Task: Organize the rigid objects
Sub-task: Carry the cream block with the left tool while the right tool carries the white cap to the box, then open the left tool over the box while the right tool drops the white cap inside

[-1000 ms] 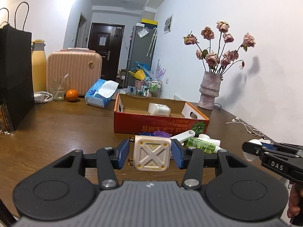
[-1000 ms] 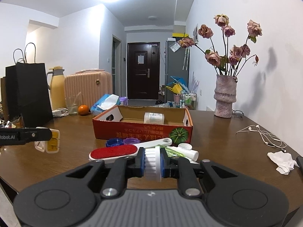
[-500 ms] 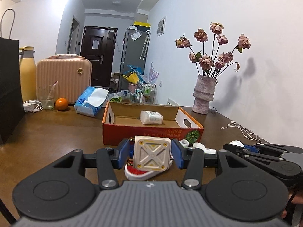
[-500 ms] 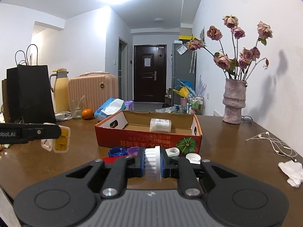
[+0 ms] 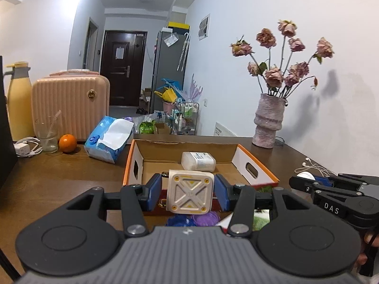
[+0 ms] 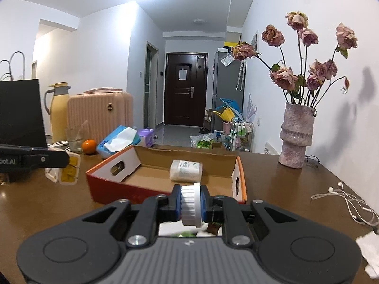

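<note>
My left gripper (image 5: 188,195) is shut on a cream square block (image 5: 189,193) with an X pattern and holds it just before the near wall of the open red cardboard box (image 5: 258,169). My right gripper (image 6: 191,204) is shut on a white ribbed cap (image 6: 191,204), also at the box's near edge (image 6: 111,189). Inside the box lies a white bottle (image 5: 198,161) on its side. The left gripper with the block (image 6: 64,171) shows at the left in the right wrist view; the right gripper (image 5: 305,181) shows at the right in the left wrist view.
Blue and purple lids (image 5: 193,220) lie below my left fingers. Behind the box are a tissue pack (image 5: 109,138), an orange (image 5: 67,143), a glass (image 5: 46,132), a pink suitcase (image 5: 71,104) and a yellow flask (image 5: 19,101). A vase of roses (image 6: 296,135) and earphones (image 6: 343,201) sit right.
Both grippers moved forward toward the box with their loads held. The box has grown larger in both views, and the lint brush and tubes in front of it have slipped beneath the grippers.
</note>
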Available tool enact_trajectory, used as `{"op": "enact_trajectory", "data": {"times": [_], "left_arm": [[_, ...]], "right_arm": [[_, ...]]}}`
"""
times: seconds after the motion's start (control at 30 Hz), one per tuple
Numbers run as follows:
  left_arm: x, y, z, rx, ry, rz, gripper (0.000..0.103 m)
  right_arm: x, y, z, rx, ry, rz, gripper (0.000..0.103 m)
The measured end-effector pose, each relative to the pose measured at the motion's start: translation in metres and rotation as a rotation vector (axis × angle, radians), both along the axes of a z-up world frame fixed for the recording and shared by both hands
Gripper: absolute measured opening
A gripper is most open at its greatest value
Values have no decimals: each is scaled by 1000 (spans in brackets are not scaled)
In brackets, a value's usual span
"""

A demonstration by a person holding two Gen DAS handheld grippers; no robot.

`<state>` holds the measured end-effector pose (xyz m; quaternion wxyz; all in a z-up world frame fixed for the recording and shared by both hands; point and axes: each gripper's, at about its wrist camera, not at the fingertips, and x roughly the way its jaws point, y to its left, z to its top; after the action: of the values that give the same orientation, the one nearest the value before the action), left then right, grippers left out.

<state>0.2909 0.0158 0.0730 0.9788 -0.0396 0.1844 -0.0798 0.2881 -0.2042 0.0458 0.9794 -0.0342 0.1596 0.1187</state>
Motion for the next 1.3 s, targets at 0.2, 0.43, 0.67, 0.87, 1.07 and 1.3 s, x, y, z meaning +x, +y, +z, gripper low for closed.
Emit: {"op": "enact_trajectory", "data": {"times": [0.2,0.43,0.67,0.87,1.07,1.3], "left_arm": [[55,8,-1,16,24,4,49],[138,15,-5,47,83,-7,49],[234,10,-12,132,180,-65,49],[318,10,-48,155,387,-63,49],[351,16,-69,131,459,-23,59],[347,10,-67,165,421,-54,64]], "right_arm": [[53,-2,4,-8,-2,0,15],[120,2,6,-36,3,20,15],[222,7,-1,-145,123,34,15],[309,23,-33,-294,302,45,15],[348,43,-58,-482,380,34,48],[349,42,-56,-441,389,61,56]]}}
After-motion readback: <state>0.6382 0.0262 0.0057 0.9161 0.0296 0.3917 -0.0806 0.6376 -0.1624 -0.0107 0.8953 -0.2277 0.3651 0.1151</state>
